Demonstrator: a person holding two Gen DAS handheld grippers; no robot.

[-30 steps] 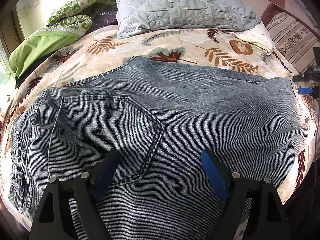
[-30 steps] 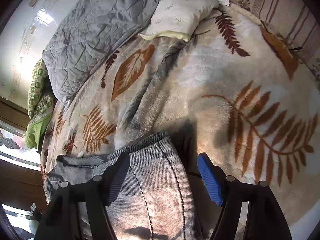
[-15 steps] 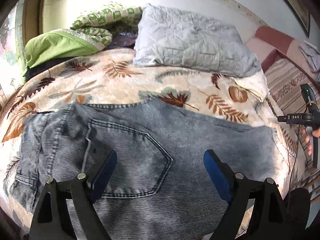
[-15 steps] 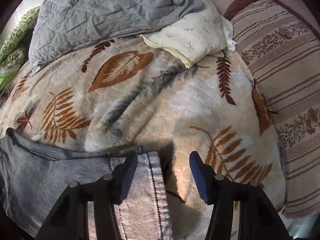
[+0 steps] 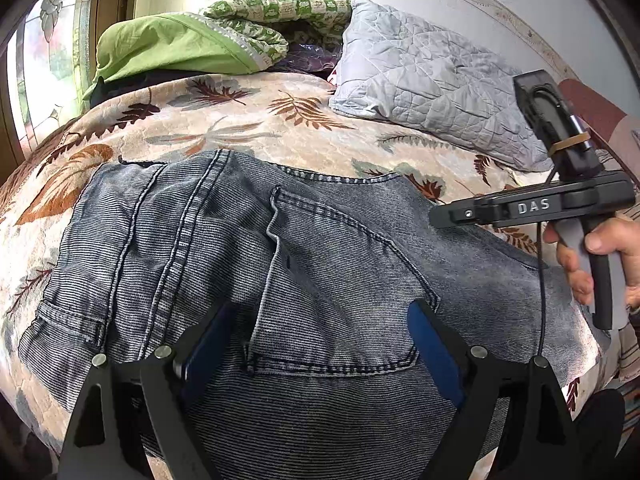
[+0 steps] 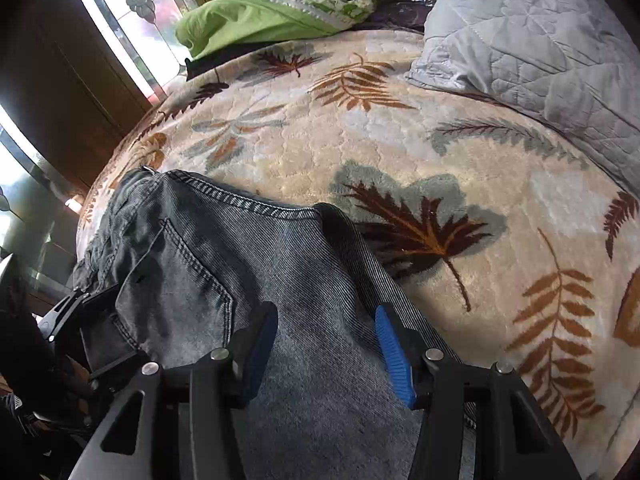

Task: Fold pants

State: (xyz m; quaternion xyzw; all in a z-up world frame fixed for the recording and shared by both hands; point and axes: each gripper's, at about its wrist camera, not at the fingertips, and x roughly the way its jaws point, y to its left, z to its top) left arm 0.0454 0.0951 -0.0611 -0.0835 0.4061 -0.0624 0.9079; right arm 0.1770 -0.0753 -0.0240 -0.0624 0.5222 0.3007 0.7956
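Bed [image 5: 280, 120] under a leaf-print blanket, window [image 6: 120, 32] beside it. Jeans [image 5: 320, 280] lie flat on the bed, grey pillow [image 5: 432, 80] beyond them. Left claw [image 5: 320, 344] hangs released above the jeans' pocket. Right claw [image 6: 326, 344], tilted down over the jeans, has just been closing, gripping nothing.

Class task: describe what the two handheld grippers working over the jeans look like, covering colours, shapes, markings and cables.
Both the left gripper and the right gripper have black triangular finger frames with silver rivets and blue pads. Seen from the side, the right one is a black bar marked "DAS" on a grey-and-black pistol handle, with a thin black cable hanging down.
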